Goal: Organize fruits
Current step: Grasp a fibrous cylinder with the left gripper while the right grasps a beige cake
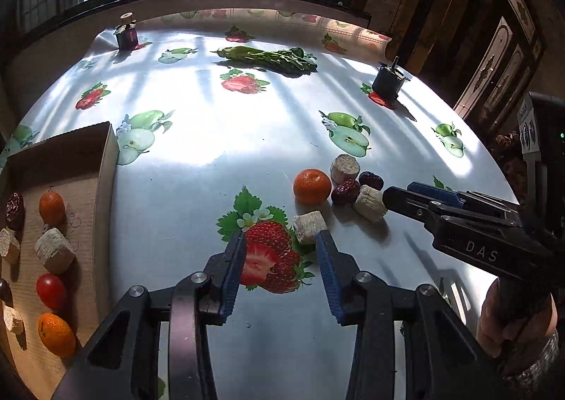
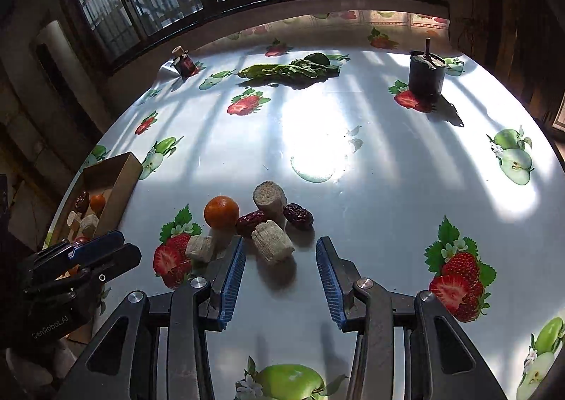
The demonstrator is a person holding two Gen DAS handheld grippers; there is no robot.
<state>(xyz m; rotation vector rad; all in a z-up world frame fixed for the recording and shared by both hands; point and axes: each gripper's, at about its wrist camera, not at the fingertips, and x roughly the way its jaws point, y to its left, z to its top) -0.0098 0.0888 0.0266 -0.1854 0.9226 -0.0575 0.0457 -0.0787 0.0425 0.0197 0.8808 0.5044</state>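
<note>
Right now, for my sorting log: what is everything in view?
tablecloth: one, white, fruit-printed, underneath
cardboard box: one, brown, left
tangerines: three, orange; one on cloth, two boxed
red dates: two, dark red, on cloth; at least one boxed
pale chunks: three, beige, on cloth; at least three boxed
cherry tomato: one, red, boxed
leafy greens: one bunch, green, far middle
jar: one, dark red, far left
pot: one, black, far right
left gripper: black, jaws open, empty
right gripper: black, jaws open around a chunk
</note>
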